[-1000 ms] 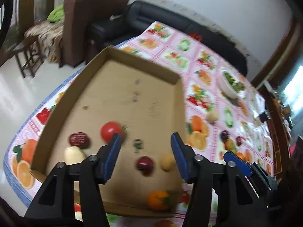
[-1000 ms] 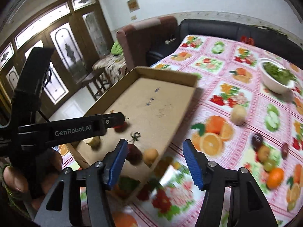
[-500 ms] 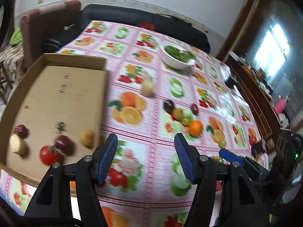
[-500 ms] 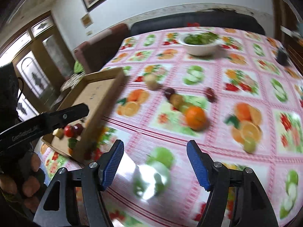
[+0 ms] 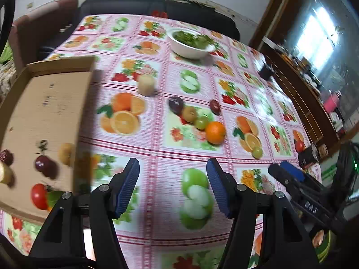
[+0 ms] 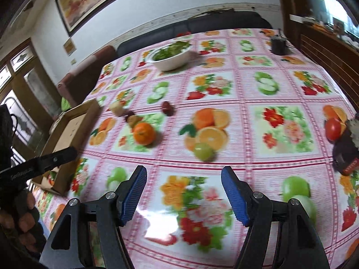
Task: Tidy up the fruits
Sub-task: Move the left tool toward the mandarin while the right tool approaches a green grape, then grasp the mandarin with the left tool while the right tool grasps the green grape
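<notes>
Both claws, left claw [image 5: 172,187] and right claw [image 6: 184,194], hang released, ribbed blue pads empty, over the glossy worktop [image 5: 157,152]. Round smooth orange [image 5: 215,132] sits mid-worktop; flat cardboard box [image 5: 44,103] runs lengthwise away at left.

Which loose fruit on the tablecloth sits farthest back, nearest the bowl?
The pale yellowish fruit. It sits alone, nearest the white bowl; the orange and the other loose fruits sit closer to the camera.
</notes>
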